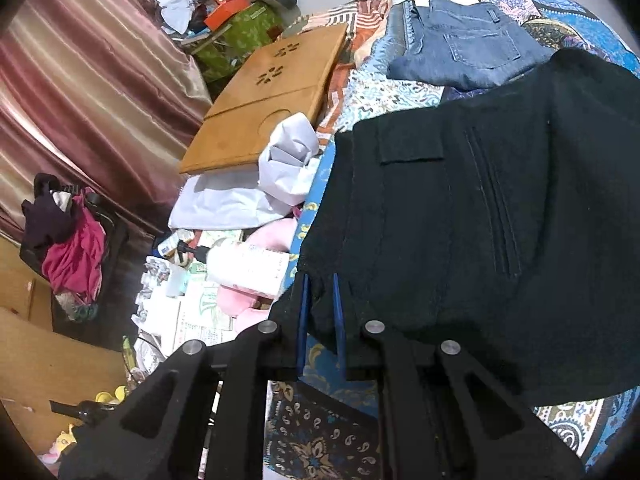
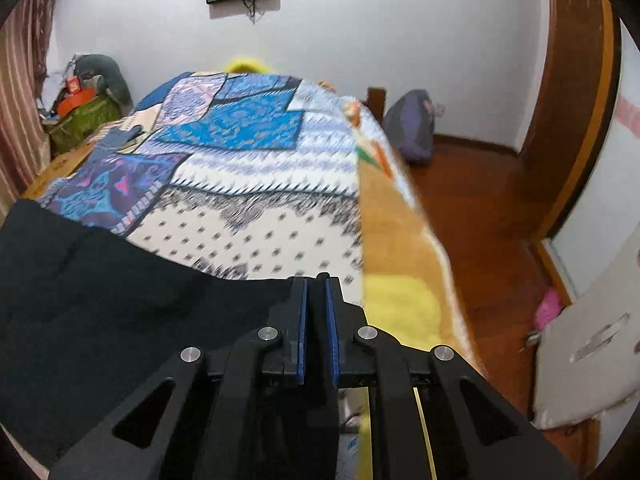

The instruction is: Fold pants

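Black pants hang spread over the patterned bed, with a back pocket flap and a seam showing. My left gripper is shut on their near left edge, cloth bunched between the blue pads. In the right wrist view the black pants fill the lower left. My right gripper is shut on their right edge, with dark cloth between the blue pads, held above the bed.
Folded blue jeans lie farther back on the patchwork bedspread. A wooden lap tray, white cloth, a lotion bottle and clutter sit left of the bed. The wooden floor and a door lie to the right.
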{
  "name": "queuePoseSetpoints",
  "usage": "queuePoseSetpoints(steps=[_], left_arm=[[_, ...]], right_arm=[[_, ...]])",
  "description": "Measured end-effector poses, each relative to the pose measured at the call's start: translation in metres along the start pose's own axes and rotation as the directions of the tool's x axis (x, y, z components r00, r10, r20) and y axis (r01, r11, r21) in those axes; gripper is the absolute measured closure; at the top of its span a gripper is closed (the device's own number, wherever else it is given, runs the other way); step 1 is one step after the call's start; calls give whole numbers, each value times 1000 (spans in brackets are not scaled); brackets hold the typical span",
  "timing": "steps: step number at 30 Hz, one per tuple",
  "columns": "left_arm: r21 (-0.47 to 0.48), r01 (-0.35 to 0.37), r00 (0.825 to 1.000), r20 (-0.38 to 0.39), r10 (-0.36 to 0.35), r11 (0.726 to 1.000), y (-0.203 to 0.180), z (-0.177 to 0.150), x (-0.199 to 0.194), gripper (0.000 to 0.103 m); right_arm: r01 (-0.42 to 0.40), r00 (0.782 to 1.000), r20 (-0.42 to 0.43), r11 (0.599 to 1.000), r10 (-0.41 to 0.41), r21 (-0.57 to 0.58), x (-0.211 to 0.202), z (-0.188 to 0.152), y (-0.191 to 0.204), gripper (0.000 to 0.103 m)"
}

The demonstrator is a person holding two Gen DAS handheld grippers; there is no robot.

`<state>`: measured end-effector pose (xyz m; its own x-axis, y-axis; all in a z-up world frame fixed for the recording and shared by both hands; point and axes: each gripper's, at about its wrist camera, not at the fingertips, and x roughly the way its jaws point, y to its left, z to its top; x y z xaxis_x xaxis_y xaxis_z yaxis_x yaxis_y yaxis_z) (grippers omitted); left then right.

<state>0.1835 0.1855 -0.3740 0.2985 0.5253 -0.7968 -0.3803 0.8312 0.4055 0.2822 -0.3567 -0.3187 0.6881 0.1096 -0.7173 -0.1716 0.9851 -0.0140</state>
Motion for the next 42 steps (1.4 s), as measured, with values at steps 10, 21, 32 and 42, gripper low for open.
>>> queuePoseSetpoints(steps=[10, 21, 32, 42], left_arm=[[90, -11, 999, -29, 14, 996, -4, -8, 5, 89], [130, 253, 949, 159, -272, 959, -14, 18, -90, 49], [517, 449, 793, 146, -592, 729, -146, -2, -162, 48], [657, 382, 784, 142, -605, 650, -201, -18, -167, 48]], right_arm=[[64, 981, -182, 998, -66, -18, 50, 3, 3, 86], [-158, 986, -62, 984, 154, -84, -59, 9, 66, 67], [-414, 910, -93, 892, 403, -182, -107, -35, 162, 55], [-422, 904, -149, 894, 401, -154, -81, -50, 177, 55]])
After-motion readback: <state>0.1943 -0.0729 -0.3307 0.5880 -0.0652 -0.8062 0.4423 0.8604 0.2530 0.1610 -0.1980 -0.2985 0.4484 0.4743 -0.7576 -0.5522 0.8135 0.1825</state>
